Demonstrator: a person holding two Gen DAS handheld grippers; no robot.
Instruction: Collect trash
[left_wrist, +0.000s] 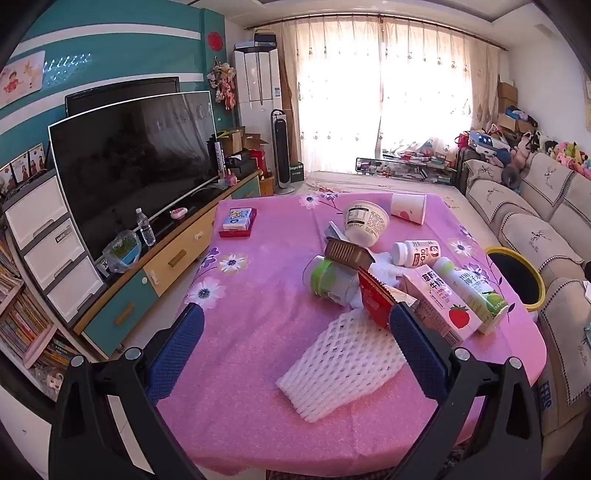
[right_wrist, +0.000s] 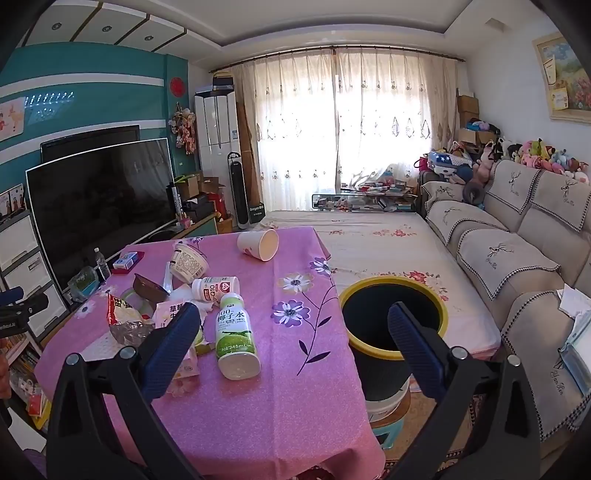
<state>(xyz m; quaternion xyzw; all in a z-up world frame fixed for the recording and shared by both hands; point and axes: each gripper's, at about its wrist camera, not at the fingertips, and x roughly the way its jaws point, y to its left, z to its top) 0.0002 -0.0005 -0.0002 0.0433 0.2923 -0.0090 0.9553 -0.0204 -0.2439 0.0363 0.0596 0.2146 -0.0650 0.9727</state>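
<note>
Trash lies on the pink flowered table (left_wrist: 258, 295): a white foam net (left_wrist: 340, 373), a red snack bag (left_wrist: 375, 299), a strawberry milk carton (left_wrist: 439, 306), a coconut water bottle (right_wrist: 234, 332), a white pill bottle (left_wrist: 415, 253), a brown tray (left_wrist: 349, 253), a green-white tub (left_wrist: 328, 282), a noodle bowl (left_wrist: 365, 221) and a paper cup (right_wrist: 258, 243). My left gripper (left_wrist: 295, 347) is open and empty above the foam net. My right gripper (right_wrist: 291, 347) is open and empty over the table's right edge, beside the yellow-rimmed black bin (right_wrist: 391, 317).
A small blue box on a red one (left_wrist: 238, 219) sits at the table's far left. A TV (left_wrist: 133, 162) on a low cabinet stands left. A sofa (right_wrist: 517, 266) runs along the right. A floral mat (right_wrist: 380, 240) lies beyond the table.
</note>
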